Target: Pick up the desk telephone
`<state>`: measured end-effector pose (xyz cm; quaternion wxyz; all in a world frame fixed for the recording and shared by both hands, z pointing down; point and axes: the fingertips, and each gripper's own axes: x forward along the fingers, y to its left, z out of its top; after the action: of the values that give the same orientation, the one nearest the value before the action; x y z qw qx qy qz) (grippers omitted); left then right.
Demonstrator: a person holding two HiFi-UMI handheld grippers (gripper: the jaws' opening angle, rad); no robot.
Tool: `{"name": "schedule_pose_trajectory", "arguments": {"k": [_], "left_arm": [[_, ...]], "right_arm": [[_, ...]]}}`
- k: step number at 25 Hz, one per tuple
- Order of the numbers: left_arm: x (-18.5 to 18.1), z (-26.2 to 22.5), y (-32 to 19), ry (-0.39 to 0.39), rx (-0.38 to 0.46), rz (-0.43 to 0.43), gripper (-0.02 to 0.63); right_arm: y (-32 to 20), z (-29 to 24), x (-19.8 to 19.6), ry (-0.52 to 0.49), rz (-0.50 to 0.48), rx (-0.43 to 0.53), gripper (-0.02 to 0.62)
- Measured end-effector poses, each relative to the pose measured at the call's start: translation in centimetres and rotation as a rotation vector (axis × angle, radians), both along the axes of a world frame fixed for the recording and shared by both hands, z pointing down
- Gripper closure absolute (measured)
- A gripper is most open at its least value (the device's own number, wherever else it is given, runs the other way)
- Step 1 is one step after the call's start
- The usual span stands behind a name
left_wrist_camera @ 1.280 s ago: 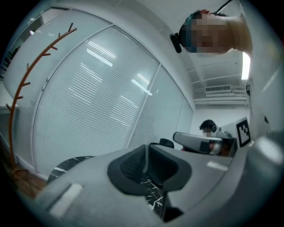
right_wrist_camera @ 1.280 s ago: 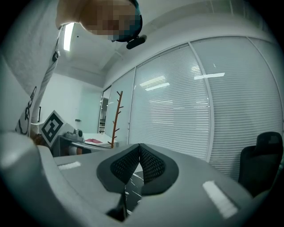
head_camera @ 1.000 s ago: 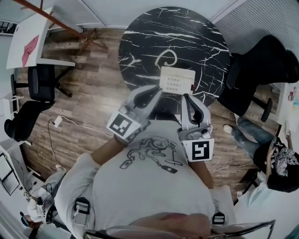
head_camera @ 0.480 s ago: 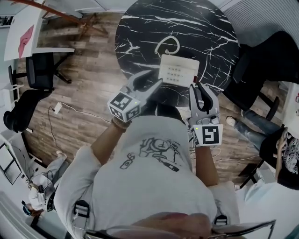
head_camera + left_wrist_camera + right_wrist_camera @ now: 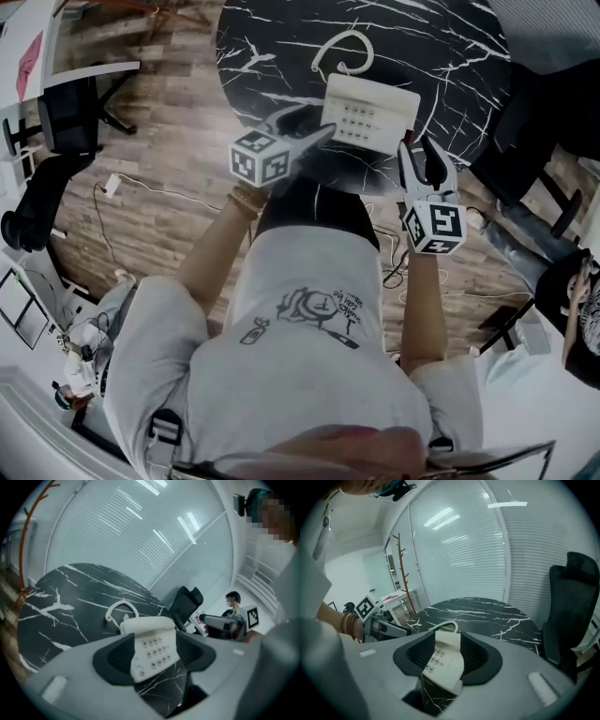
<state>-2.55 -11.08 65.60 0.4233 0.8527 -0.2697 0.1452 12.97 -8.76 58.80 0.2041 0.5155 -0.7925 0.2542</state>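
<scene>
Both hands have dropped from chest height, so the left gripper [image 5: 315, 125] and right gripper [image 5: 419, 153] now flank the desk telephone [image 5: 370, 112] near the marble counter's [image 5: 281, 47] front edge. Their jaws are opening and frame it without touching, presumably readying a two-sided lift.

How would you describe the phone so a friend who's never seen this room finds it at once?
Find the round black marble table with white veins. Near its edge closest to the person sits the desk telephone, the only pale thing on that dark top: a white wedge with rows of buttons and a curly cord looping behind it.
</scene>
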Motion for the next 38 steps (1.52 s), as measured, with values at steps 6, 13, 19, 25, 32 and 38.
{"name": "schedule_pose_trajectory", "arguments": {"k": [6,13,19,25,32,38], "left_arm": [[0.1,5.4,-0.1,0.0,-0.114,-0.03,0.304],[1.2,8.5,0.2,0.032,-0.205,-0.006,0.222],[1.8,9.6,-0.1,0.074,-0.244,-0.01,0.201],[3.2,9.7,-0.6,0.14,-0.281,-0.018,0.242],[2.9,10.2,-0.8,0.135,-0.324,-0.038,0.317],[2.5,11.2,-0.8,0.038,-0.318,-0.053,0.411]], "right_arm": [[0.0,6.2,1.2,-0.035,0.021,-0.099,0.375],[-0.3,10.7,1.9,-0.093,0.025,-0.166,0.321],[-0.1,13.2,1.7,-0.156,0.023,-0.209,0.292],[0.4,14.9,1.4,-0.196,0.018,-0.254,0.291],[0.4,15.5,1.3,-0.268,0.079,-0.26,0.344],[0.3,15.5,1.6,-0.284,0.116,-0.279,0.359]]}}
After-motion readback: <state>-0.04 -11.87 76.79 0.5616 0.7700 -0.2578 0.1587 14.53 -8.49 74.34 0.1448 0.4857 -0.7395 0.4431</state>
